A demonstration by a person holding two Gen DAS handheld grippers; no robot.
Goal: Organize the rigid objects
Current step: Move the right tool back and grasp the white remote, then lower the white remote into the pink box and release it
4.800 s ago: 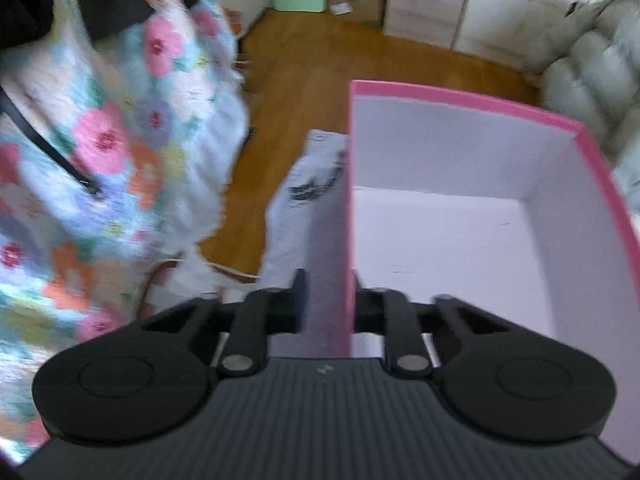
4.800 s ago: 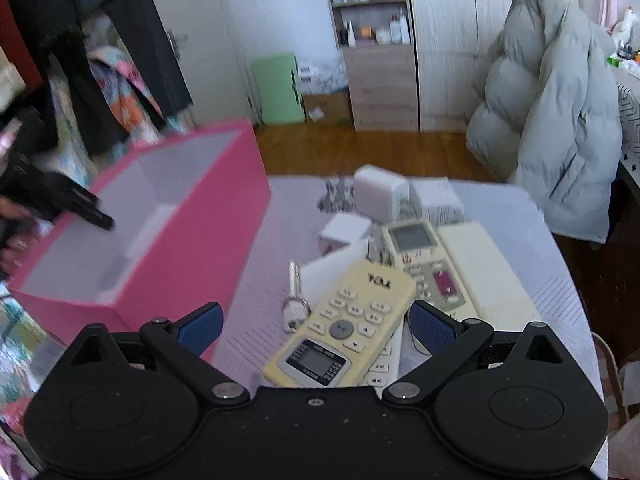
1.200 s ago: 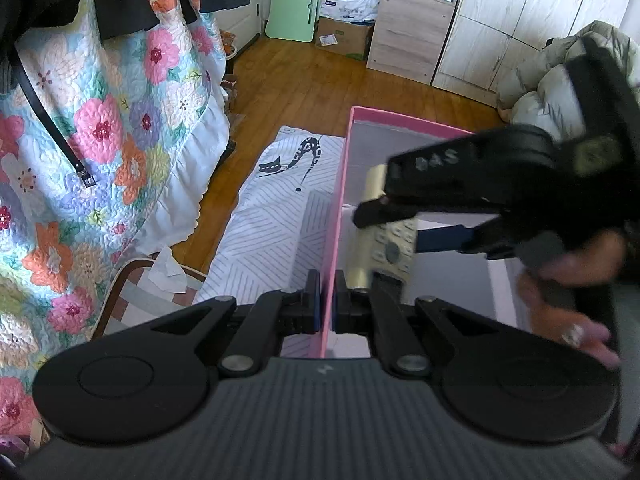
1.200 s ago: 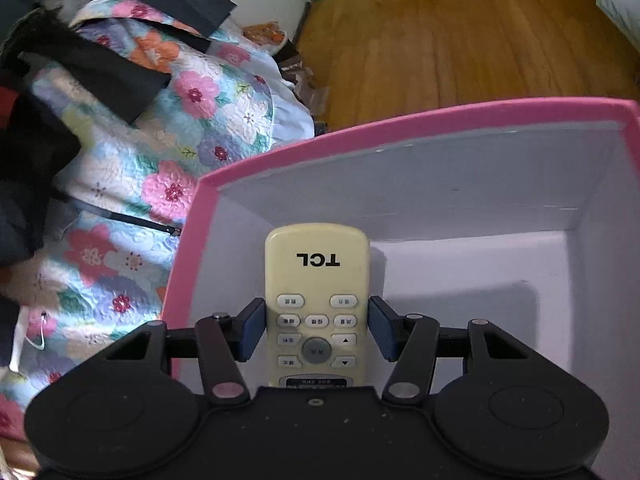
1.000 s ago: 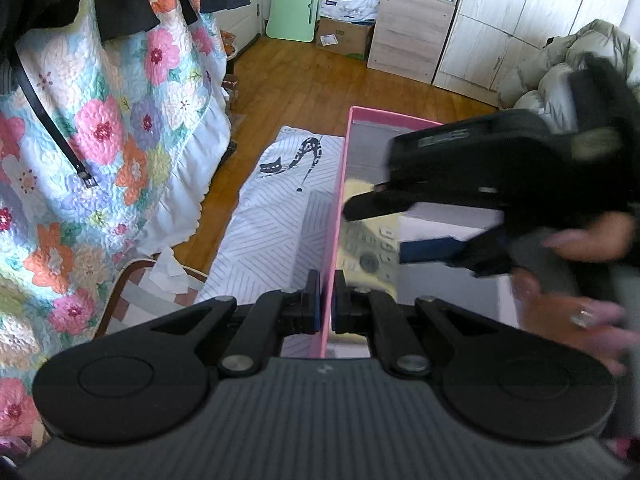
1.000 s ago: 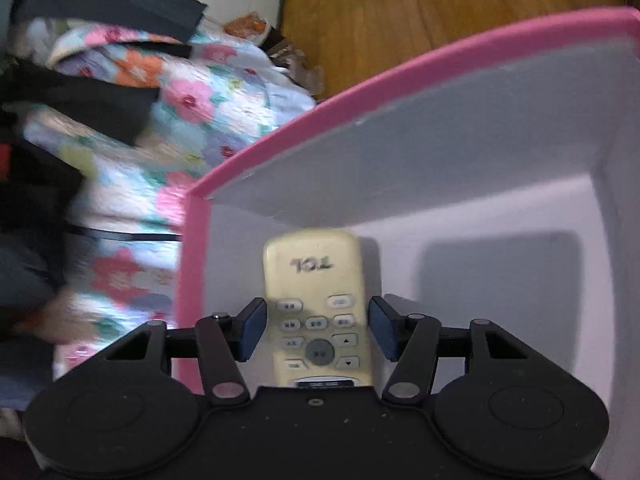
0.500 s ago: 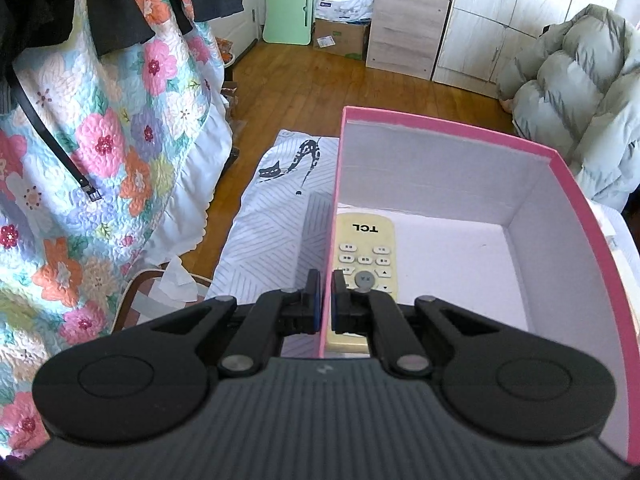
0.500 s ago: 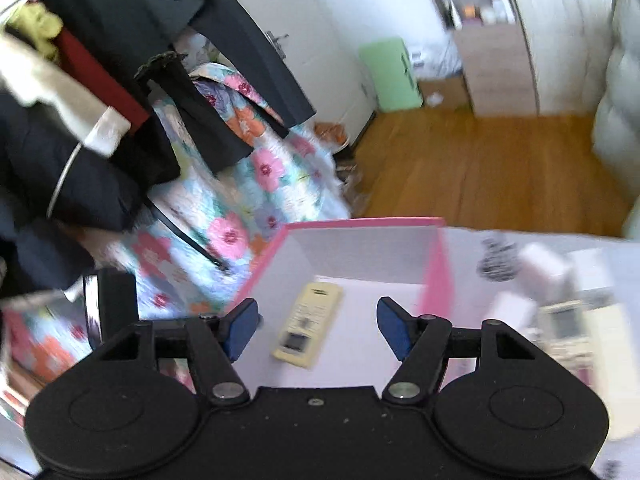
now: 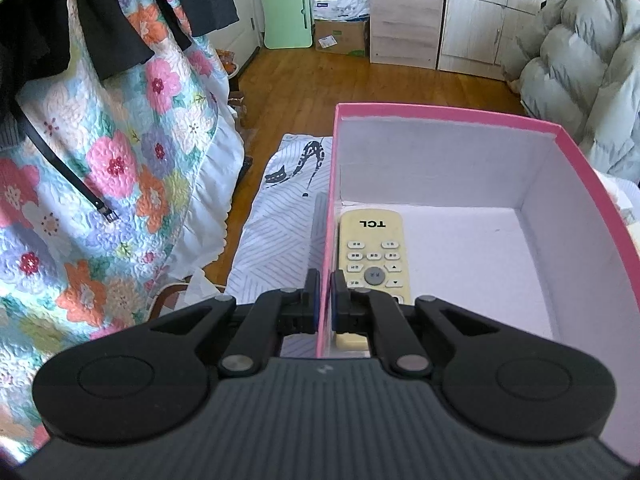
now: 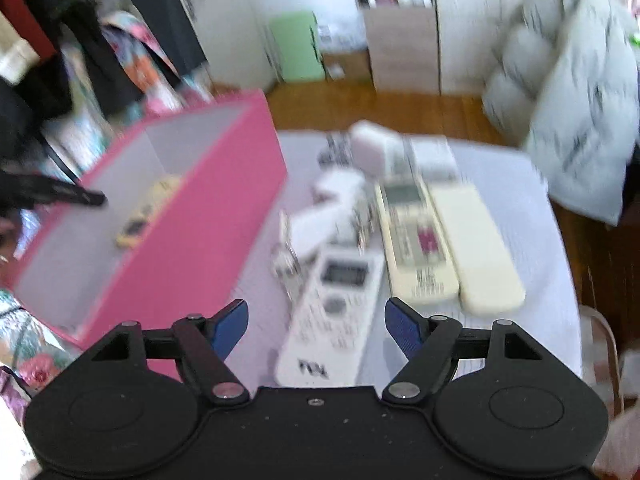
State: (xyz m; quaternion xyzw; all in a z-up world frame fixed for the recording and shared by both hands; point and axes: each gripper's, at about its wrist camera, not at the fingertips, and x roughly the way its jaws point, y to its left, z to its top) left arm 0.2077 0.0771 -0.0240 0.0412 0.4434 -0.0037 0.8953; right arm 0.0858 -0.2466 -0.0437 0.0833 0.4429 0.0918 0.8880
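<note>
A pink box (image 9: 448,114) with a white inside stands on the table. My left gripper (image 9: 325,292) is shut on its left wall. A cream TCL remote (image 9: 372,252) lies inside along that wall; it also shows in the right wrist view (image 10: 148,212). My right gripper (image 10: 316,320) is open and empty, above a white remote (image 10: 332,312) on the table to the right of the pink box (image 10: 208,224). Two cream remotes (image 10: 416,240) (image 10: 476,248) lie beside the white one.
White adapters and small boxes (image 10: 372,148) lie behind the remotes, with keys (image 10: 286,256) next to the white remote. A puffy grey jacket (image 10: 576,92) sits at the table's far right. A floral quilt (image 9: 100,184) hangs at the left, past the table's edge.
My right gripper let go of the TCL remote inside the box, pulled out and swung right over the remotes on the table. My left gripper still holds the box wall.
</note>
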